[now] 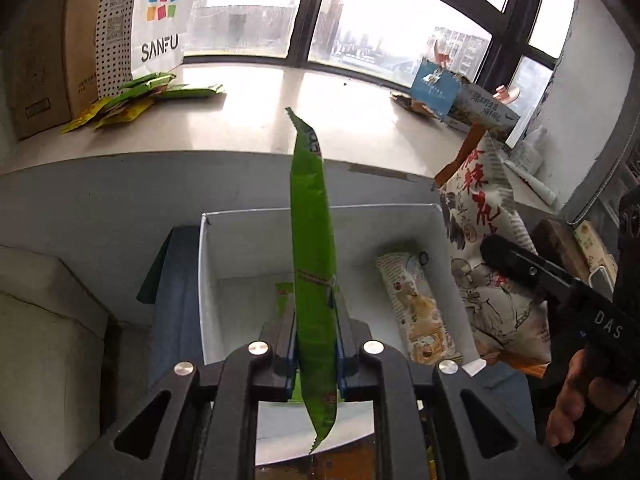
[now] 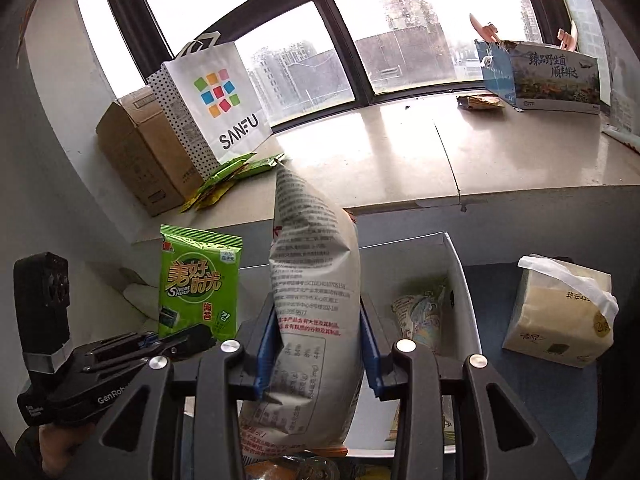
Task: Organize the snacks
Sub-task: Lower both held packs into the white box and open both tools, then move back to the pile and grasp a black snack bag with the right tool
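Over white box: left claw clamps seaweed pack.

Left gripper jaws clamped on upright green snack packet, above white box, right gripper gripping printed snack bag alongside

**Window bay in flat daylight**

I see a wide window with dark frames, grey towers beyond. Overcast light glares off the pale stone sill. A grey wall drops below the sill; a blue surface lies underneath.
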A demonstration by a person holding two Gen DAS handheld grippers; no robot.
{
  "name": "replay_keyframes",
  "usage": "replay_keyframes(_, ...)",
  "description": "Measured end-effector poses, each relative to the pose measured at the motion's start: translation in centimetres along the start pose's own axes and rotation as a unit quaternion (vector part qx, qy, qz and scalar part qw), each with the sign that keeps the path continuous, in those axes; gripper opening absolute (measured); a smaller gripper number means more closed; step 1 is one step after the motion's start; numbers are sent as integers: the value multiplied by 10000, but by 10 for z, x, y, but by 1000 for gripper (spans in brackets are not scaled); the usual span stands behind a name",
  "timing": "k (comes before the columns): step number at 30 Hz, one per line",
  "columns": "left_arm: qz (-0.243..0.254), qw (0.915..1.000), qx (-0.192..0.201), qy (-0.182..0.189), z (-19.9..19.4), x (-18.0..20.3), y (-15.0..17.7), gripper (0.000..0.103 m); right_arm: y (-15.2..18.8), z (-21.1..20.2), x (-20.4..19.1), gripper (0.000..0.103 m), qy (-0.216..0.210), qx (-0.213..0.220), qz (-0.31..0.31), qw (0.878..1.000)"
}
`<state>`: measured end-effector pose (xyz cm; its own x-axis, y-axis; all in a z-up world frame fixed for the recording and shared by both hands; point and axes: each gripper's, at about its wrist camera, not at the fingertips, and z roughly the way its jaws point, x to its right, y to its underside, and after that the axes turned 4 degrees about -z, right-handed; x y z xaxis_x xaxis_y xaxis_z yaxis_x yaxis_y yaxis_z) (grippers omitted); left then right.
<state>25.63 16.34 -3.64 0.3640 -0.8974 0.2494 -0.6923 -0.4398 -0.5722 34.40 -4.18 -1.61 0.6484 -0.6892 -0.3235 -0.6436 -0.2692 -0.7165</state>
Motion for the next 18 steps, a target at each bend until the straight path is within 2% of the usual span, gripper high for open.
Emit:
replay_keyframes(1,18,9996,-87,-253,7,-2,-1,38,-2,7,3,63,27,-73,44,10000)
replay_keyframes(2,47,9982,-123,-589,12,-4,5,73,-2,13,7,98,83,-120,121,9998)
replay_keyframes(3,88,9967,-119,-796,16,-7,6,90,-2,15,10,103,175,-121,201,9996)
replay_keyframes(4,114,9965,-57,-828,16,-10,8,103,-1,15,12,103,267,-87,224,9994)
replay_keyframes(10,128,9965,-151,-810,11,-22,18,103,6,12,13,103,258,-29,84,9996)
replay_keyframes(14,188,9977,29,-651,-7,-23,24,103,10,1,12,103,329,104,-24,9994)
replay_keyframes(18,458,9963,397,-617,-38,-17,37,103,18,-21,3,103,285,232,-253,9990)
